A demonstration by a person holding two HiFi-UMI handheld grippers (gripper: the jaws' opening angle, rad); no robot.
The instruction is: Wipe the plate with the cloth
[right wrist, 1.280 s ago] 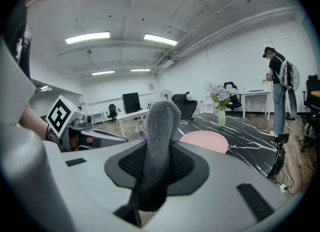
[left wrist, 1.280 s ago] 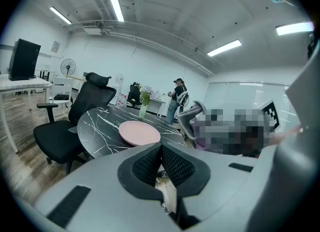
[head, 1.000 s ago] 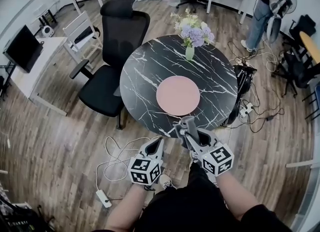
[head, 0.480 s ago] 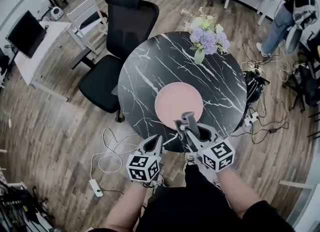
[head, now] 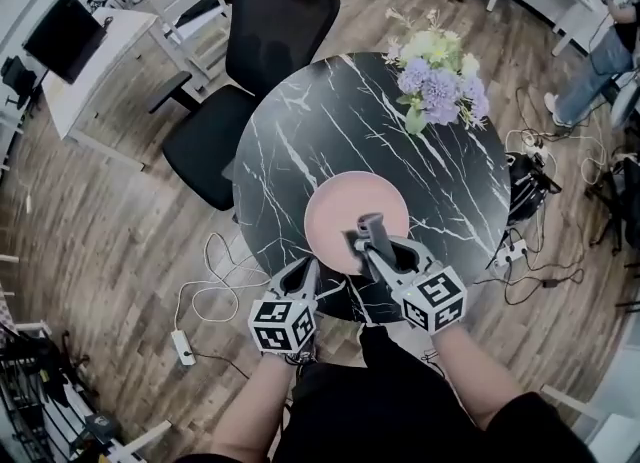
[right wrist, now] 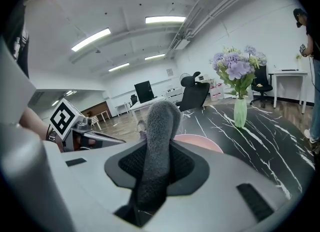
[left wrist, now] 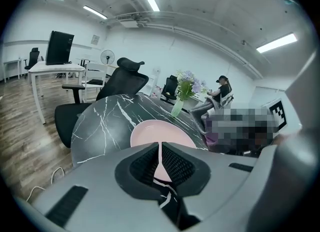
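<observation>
Round black marble bench (head: 300,131) on a wood-plank floor (head: 100,251).
Left hand-held gripper (head: 306,271) clenched empty; right hand-held gripper (head: 378,254) grasps grey fuzzy cloth (head: 371,225) over round pink plate (head: 338,211).

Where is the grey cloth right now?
In the head view, the cloth is clamped in the right gripper, above the near part of the pink plate on the black table.

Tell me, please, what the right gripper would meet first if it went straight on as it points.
Probably the pink plate, cloth first: the right gripper slants down over it, though depth is unclear.
</observation>
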